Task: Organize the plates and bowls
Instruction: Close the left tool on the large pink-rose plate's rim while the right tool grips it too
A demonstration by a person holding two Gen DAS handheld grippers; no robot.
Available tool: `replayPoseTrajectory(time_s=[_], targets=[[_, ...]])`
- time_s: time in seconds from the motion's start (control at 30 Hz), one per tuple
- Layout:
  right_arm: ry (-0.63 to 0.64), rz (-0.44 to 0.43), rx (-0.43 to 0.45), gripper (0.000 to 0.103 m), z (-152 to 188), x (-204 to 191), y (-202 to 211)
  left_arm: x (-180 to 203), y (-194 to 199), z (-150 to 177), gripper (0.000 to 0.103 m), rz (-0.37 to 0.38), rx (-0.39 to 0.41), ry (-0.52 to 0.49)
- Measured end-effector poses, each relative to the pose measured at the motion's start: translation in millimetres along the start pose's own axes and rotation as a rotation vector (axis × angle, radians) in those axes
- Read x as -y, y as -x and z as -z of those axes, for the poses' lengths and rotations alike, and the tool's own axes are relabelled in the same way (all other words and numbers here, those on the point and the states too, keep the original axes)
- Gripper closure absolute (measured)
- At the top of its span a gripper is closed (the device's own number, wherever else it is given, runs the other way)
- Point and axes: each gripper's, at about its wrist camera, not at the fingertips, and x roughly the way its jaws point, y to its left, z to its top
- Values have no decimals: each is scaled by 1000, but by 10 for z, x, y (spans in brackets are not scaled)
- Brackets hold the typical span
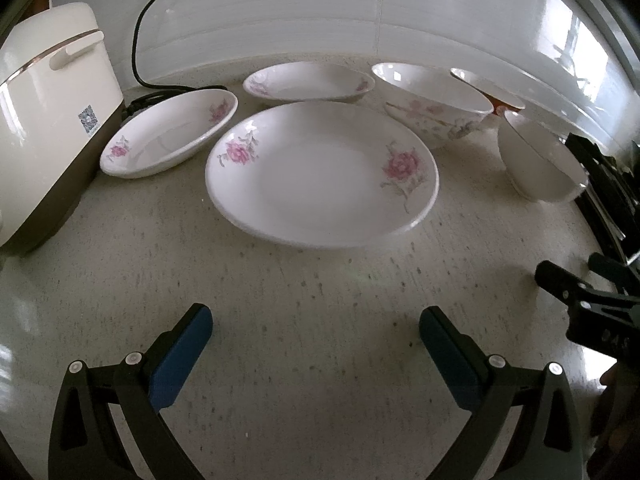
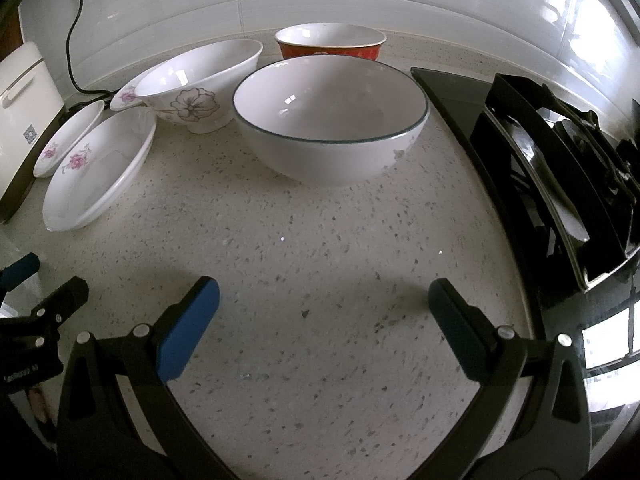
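Observation:
Three white plates with pink flowers lie on the speckled counter: a large plate (image 1: 320,172) straight ahead of my left gripper (image 1: 316,332), a second plate (image 1: 168,136) to its left, a third plate (image 1: 308,82) behind. Right of them stand a flowered white bowl (image 1: 436,100), a red bowl (image 1: 492,92) and a white bowl with a thin dark rim (image 1: 540,160). The dark-rimmed bowl (image 2: 328,124) stands ahead of my right gripper (image 2: 324,304), with the red bowl (image 2: 330,42) behind it and the flowered bowl (image 2: 200,88) to its left. Both grippers are open and hold nothing.
A cream rice cooker (image 1: 44,120) with a black cord (image 1: 140,40) stands at the left by the white tiled wall (image 1: 320,12). A black gas stove (image 2: 560,168) borders the counter on the right. Bare speckled counter (image 2: 320,248) lies between the grippers and the dishes.

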Motion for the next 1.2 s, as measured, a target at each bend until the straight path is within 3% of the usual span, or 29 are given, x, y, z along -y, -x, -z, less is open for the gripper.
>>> replayPoseTrajectory(time_s=[0.13, 0.2, 0.33, 0.53, 0.6, 0.73, 0.8, 0.83, 1.0, 1.2], targets=[[24, -21, -13, 0, 44, -39, 20, -59, 55, 52, 0, 15, 0, -4], [44, -49, -17, 0, 61, -75, 37, -115, 87, 65, 0, 60, 11, 27], [-28, -233, -7, 0, 47, -37, 103, -381, 177, -28, 0, 88, 62, 102], [-43, -387, -1, 0, -46, -321, 116, -779, 256, -324, 0, 130, 101, 184], [-48, -400, 21, 0, -154, -442, 133, -868, 189, -424, 0, 145, 85, 211], [-54, -400, -4, 7, -372, -706, 65, -957, 21, -562, 0, 81, 62, 234], [-79, -411, -25, 26, -481, -781, -34, -975, -60, -594, 0, 84, 71, 249], [-99, -419, -37, 29, -529, -800, -94, -980, -84, -602, 0, 84, 84, 263], [-153, -438, -71, 33, -712, -837, -349, -924, -232, -648, 0, 142, 95, 295], [-93, -441, -44, 38, -739, -872, -424, -777, -313, -737, 7, 39, 108, 211]])
